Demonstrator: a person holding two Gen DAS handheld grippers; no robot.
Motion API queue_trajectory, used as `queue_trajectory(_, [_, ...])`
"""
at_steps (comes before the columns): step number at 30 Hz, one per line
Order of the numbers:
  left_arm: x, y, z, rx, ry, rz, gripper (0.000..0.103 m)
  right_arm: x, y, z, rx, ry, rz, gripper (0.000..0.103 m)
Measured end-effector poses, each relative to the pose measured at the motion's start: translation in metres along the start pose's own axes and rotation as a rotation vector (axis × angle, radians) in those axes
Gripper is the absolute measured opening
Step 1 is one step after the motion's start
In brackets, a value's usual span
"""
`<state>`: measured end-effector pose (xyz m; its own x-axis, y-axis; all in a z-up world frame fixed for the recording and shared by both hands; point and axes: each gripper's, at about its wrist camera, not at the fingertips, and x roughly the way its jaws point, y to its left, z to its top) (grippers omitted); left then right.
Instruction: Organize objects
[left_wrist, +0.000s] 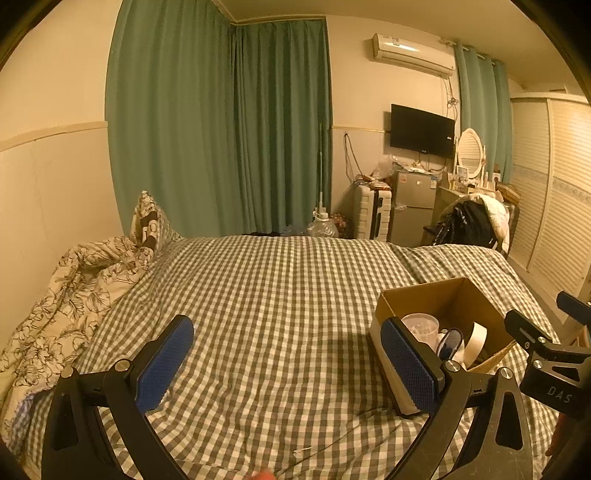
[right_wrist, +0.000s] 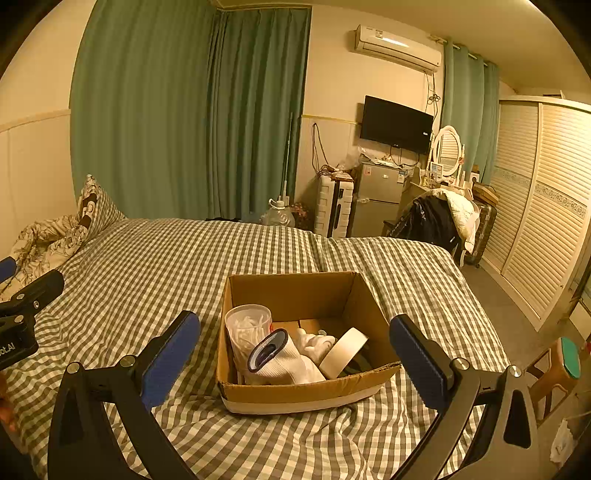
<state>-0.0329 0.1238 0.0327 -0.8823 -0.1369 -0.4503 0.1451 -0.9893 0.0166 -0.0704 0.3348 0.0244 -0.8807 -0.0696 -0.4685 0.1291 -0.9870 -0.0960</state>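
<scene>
An open cardboard box (right_wrist: 295, 291) sits on the checked bed. It holds a clear tub of cotton swabs (right_wrist: 247, 326), a rolled white sock with a blue cuff (right_wrist: 284, 360), a white tape roll (right_wrist: 341, 352) and small white items (right_wrist: 314, 343). My right gripper (right_wrist: 295, 347) is open and empty, its fingers either side of the box's near end, above it. My left gripper (left_wrist: 288, 354) is open and empty over bare bedding, left of the box (left_wrist: 439, 295). The tub (left_wrist: 421, 326) and tape roll (left_wrist: 474, 345) also show in the left wrist view.
A floral quilt and pillow (left_wrist: 85, 280) lie bunched at the bed's left by the wall. Beyond the bed stand a suitcase (right_wrist: 334, 206), a small fridge (right_wrist: 375, 199), a chair with clothes (right_wrist: 439, 218) and a wardrobe (right_wrist: 546, 221). A stool (right_wrist: 557, 369) stands right of the bed.
</scene>
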Motion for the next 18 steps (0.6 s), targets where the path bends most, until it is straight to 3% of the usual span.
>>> queue_trajectory(18, [0.0000, -0.0007, -0.0017, 0.008, 0.003, 0.002, 0.103, 0.0005, 0.0009, -0.0009, -0.001, 0.004, 0.001, 0.103])
